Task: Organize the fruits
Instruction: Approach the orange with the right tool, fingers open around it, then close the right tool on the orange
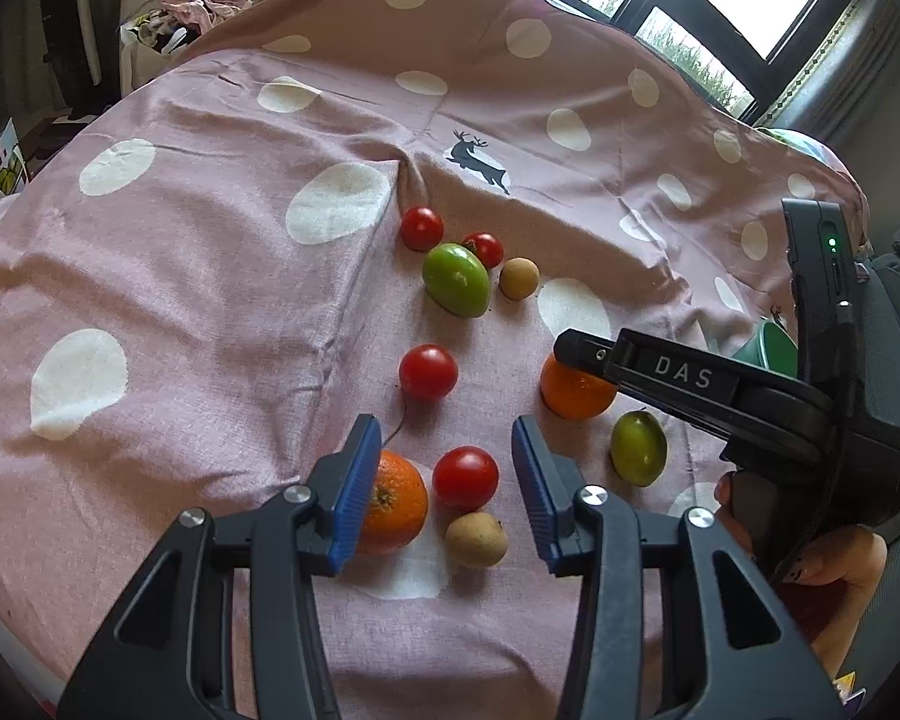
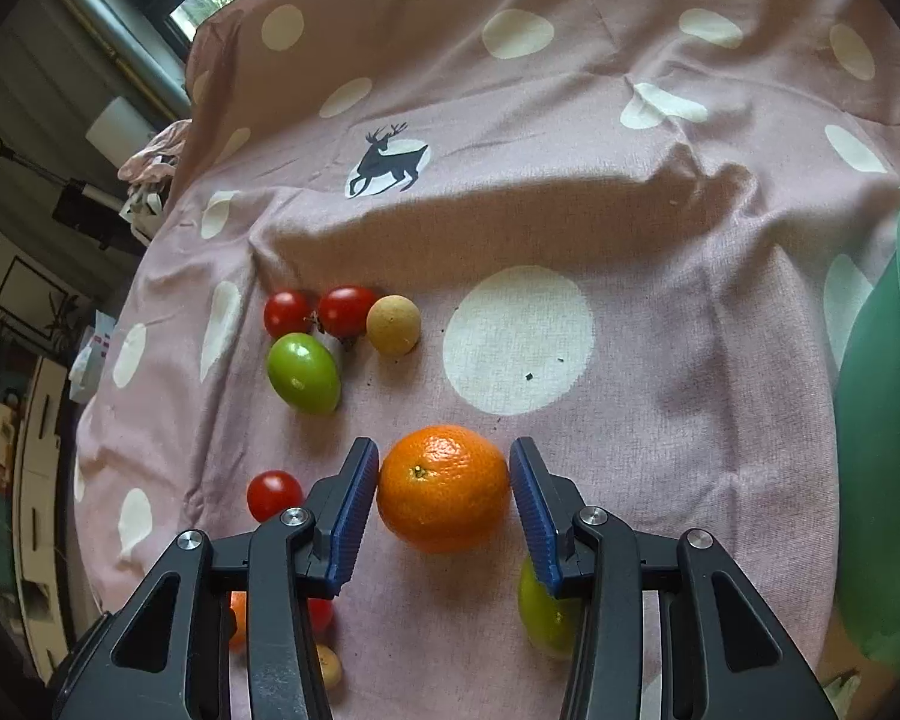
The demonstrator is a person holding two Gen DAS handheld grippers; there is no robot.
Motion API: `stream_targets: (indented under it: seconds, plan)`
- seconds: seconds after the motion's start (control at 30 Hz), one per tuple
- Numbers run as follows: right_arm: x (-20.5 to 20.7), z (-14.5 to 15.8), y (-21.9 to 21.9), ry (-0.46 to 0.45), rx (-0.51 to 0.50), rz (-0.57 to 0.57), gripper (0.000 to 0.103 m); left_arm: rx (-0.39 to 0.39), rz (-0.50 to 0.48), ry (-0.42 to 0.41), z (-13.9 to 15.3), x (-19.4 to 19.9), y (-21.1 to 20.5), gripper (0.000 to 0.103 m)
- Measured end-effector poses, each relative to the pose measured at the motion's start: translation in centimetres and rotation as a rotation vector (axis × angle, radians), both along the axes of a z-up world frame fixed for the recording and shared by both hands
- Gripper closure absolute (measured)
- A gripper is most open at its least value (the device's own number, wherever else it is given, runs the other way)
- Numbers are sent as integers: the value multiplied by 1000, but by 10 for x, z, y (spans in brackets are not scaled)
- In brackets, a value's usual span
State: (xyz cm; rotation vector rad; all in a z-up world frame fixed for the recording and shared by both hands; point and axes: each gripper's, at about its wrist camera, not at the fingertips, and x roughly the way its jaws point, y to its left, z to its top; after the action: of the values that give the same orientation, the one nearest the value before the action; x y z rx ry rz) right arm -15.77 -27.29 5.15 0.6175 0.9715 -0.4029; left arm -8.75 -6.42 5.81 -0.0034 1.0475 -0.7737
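All the fruit still lay loose on the bedspread (image 2: pixel 660 360), none in the green bowl (image 2: pixel 882 480) (barely begun). The right gripper (image 2: pixel 444 498) fingers stood apart around an orange (image 2: pixel 444 489), not yet clamped; the left gripper (image 1: pixel 447 480) fingers were apart over a tomato (image 1: pixel 465 477).

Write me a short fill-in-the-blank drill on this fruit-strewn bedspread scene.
1. The right gripper has its blue pads on either side of a round ____ citrus fruit.
2. The pink polka-dot bedspread carries a dark printed ____.
3. At the right edge of the right wrist view sits a ____ plastic bowl.
4. The red cherry tomatoes number ____ in the left wrist view.

Missing words: orange; deer; green; four
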Motion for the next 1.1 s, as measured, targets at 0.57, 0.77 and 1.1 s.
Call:
stream_targets:
  seconds: [0.57, 0.77, 1.1]
  plan:
    - [-43, 22, 18, -60, 12, -35, 86, 9, 44, 1, 0, 7, 9, 57]
    - [-23, 20, 32, -107, 92, 67, 59, 13, 106, 26, -3, 19, 22, 57]
    - [16, -6, 49, -13, 94, 114, 59, 18, 127, 38, -3, 25, 31, 57]
